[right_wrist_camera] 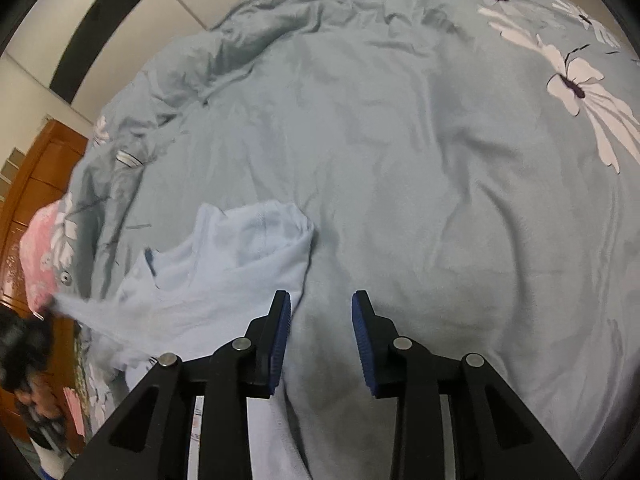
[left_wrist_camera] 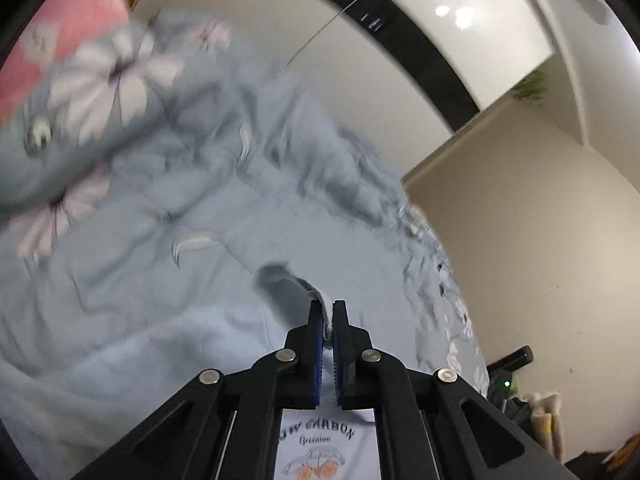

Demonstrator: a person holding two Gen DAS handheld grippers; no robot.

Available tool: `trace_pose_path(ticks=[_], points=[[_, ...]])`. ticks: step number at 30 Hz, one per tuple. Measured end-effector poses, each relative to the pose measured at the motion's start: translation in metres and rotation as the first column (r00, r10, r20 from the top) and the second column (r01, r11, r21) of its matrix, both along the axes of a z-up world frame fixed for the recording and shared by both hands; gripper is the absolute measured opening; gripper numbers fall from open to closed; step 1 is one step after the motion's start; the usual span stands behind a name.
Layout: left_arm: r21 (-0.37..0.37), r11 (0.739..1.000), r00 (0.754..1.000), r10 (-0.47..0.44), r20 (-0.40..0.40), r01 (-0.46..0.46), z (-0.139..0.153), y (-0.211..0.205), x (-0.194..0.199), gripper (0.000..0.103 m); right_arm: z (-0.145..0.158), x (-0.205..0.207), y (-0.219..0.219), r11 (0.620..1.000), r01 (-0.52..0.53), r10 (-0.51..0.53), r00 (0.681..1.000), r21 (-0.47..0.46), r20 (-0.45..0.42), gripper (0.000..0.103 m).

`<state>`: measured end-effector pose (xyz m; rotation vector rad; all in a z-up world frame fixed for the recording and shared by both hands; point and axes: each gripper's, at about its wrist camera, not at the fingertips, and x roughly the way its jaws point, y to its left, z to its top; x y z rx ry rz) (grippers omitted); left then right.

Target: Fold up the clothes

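A light blue T-shirt [right_wrist_camera: 224, 280] with a printed car graphic [left_wrist_camera: 320, 452] lies on a grey-blue flowered bedspread [right_wrist_camera: 400, 140]. My left gripper [left_wrist_camera: 327, 316] is shut on a fold of the shirt's fabric and holds it up off the bed. In the right wrist view one sleeve [right_wrist_camera: 276, 228] lies spread to the left and another part is pulled taut toward the far left. My right gripper [right_wrist_camera: 321, 312] is open and empty, just above the bedspread at the shirt's right edge.
A pink flowered pillow [right_wrist_camera: 40, 256] and a grey flowered pillow [left_wrist_camera: 100, 92] lie at the head of the bed. A brown wooden cabinet [right_wrist_camera: 36, 184] stands beyond. White wardrobe doors with a black strip [left_wrist_camera: 420, 52] border the bed. Dark clutter [left_wrist_camera: 516, 384] sits on the floor.
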<state>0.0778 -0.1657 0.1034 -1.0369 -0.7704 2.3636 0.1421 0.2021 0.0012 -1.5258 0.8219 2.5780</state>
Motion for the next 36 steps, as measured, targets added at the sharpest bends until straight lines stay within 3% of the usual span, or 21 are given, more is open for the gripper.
trace_pose_path(ticks=[1,3,6,8,10,13,17,20,22,25,26,29,32,34,36], points=[[-0.033,0.999,1.0,0.015,0.002,-0.015,-0.004,-0.001,0.005,0.004,0.003,0.002,0.001,1.0,0.002,-0.002,1.0,0.004,-0.009,0.033],[-0.124,0.992,0.99,0.04,0.139,-0.023,-0.054,-0.009,0.01,0.004,0.003,0.006,0.001,1.0,0.002,-0.001,1.0,0.012,-0.009,0.033],[-0.259,0.966,0.937,0.099,0.335,-0.009,-0.13,-0.022,0.018,0.004,-0.006,0.009,-0.004,1.0,-0.016,0.016,1.0,0.015,0.021,0.033],[-0.17,0.983,0.931,0.12,0.345,-0.064,-0.149,-0.038,0.03,0.006,-0.011,0.011,-0.008,0.999,-0.034,0.033,0.999,0.023,0.036,0.033],[-0.159,0.983,0.932,0.145,0.331,-0.097,-0.146,-0.046,0.033,0.007,-0.015,0.013,-0.013,0.998,-0.052,0.05,0.997,0.031,0.051,0.033],[-0.198,0.975,0.938,0.16,0.309,-0.101,-0.137,-0.047,0.028,0.007,-0.01,0.01,-0.021,0.995,-0.074,0.072,0.996,0.064,0.044,0.033],[-0.151,0.98,0.943,0.168,0.287,-0.129,-0.127,-0.054,0.034,0.009,0.001,0.005,-0.04,0.992,-0.119,0.12,0.992,0.037,-0.026,0.033],[-0.127,0.975,0.939,0.212,0.271,-0.183,-0.123,-0.068,0.054,0.011,-0.002,-0.002,-0.065,0.98,-0.197,0.198,0.979,0.019,-0.045,0.033],[-0.134,0.958,0.922,0.281,0.265,-0.253,-0.121,-0.091,0.073,0.016,-0.009,-0.006,-0.079,0.97,-0.243,0.243,0.969,0.022,-0.031,0.033],[-0.166,0.909,0.874,0.414,0.253,-0.382,-0.116,-0.132,0.106,0.026,-0.024,-0.009,-0.081,0.969,-0.245,0.245,0.969,0.037,0.024,0.033],[-0.172,0.884,0.848,0.467,0.252,-0.435,-0.117,-0.15,0.118,0.031,-0.029,-0.01,-0.079,0.971,-0.235,0.233,0.971,0.043,0.047,0.031],[-0.158,0.796,0.746,0.603,0.283,-0.584,-0.126,-0.205,0.148,0.041,-0.026,-0.005,-0.074,0.978,-0.208,0.207,0.978,0.034,0.039,0.032],[-0.052,0.681,0.625,0.697,0.352,-0.731,-0.15,-0.253,0.17,0.041,-0.016,0.001,-0.078,0.976,-0.208,0.207,0.978,0.066,0.024,0.032],[0.011,0.608,0.56,0.724,0.404,-0.794,-0.168,-0.278,0.177,0.041,-0.011,0.002,-0.082,0.973,-0.215,0.214,0.977,0.082,0.021,0.032],[0.028,0.56,0.517,0.744,0.424,-0.828,-0.179,-0.292,0.177,0.041,-0.007,0.004,-0.085,0.972,-0.218,0.217,0.976,0.087,0.017,0.032]])
